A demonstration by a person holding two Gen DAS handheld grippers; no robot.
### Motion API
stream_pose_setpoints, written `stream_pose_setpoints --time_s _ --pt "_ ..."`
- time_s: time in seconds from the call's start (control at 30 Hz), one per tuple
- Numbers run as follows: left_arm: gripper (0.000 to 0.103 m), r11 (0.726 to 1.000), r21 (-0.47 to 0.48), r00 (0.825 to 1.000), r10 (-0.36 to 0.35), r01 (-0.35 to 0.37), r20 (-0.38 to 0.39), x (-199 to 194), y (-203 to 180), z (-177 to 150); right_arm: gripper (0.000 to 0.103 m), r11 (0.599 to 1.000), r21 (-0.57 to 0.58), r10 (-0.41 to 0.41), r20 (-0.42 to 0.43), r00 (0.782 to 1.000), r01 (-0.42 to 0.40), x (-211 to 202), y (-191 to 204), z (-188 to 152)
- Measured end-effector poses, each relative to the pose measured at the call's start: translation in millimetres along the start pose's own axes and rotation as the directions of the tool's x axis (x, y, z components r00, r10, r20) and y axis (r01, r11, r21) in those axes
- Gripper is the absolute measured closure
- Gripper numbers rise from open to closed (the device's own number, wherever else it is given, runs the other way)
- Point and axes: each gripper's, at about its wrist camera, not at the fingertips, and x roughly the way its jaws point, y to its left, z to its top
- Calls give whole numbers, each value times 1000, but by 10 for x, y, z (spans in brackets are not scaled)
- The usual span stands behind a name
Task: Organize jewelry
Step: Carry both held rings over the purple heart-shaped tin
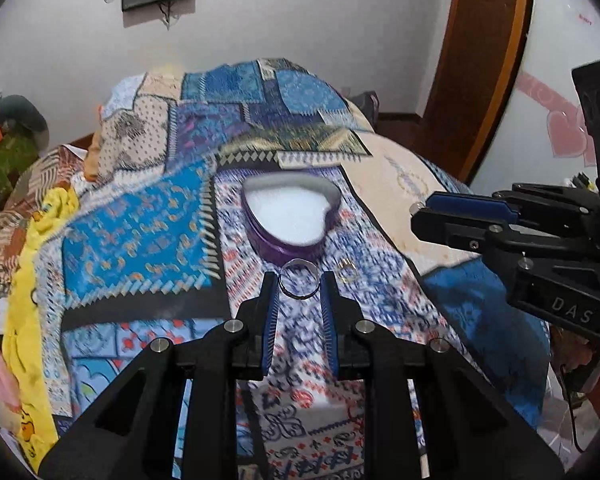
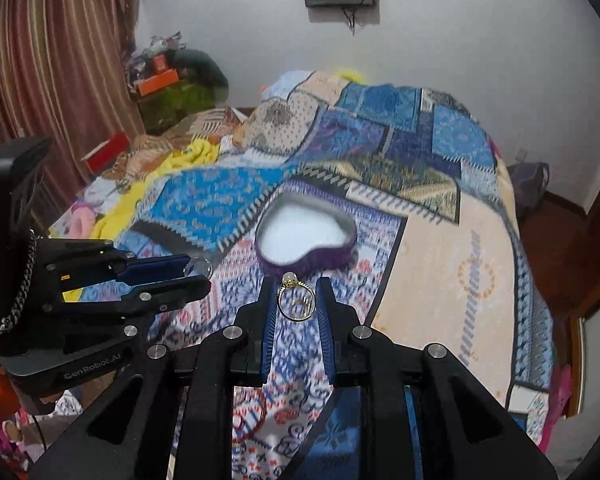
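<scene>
A purple heart-shaped box (image 1: 284, 252) with a white lining lies open on the patchwork bedspread, just beyond both grippers. My left gripper (image 1: 299, 284) is shut on a plain silver ring (image 1: 299, 282), held upright at the fingertips. A second gold ring (image 1: 348, 270) lies on the cloth just right of it, near the box. My right gripper (image 2: 296, 296) is shut on a gold ring with a pearl (image 2: 296, 300), a little short of the box (image 2: 312, 262). Each gripper shows in the other's view: the right gripper (image 1: 418, 216) at the right, the left gripper (image 2: 204, 274) with its silver ring (image 2: 198, 268) at the left.
The blue patterned bedspread (image 1: 140, 240) covers the bed. A yellow cloth (image 1: 32, 280) and crumpled fabrics lie along its left side. A wooden door frame (image 1: 484, 60) stands at the right, a striped curtain (image 2: 52, 60) at the left, and cluttered boxes (image 2: 168, 80) at the back.
</scene>
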Motion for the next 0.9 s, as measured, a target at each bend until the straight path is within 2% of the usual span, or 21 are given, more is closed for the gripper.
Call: stream_pose_setpoints --time_s 0.43,0.67,0.9 --pt "83 999 -41 997 20 -17 75 60 246 319 85 998 61 25 21 999 -27 273 -122 221" --pt "83 998 -56 998 8 -5 64 278 333 403 85 998 56 20 8 1000 -20 465 -149 341" --pt "83 1000 -26 1000 -6 7 29 513 341 454 85 999 42 13 -28 1000 -12 669 -227 424"
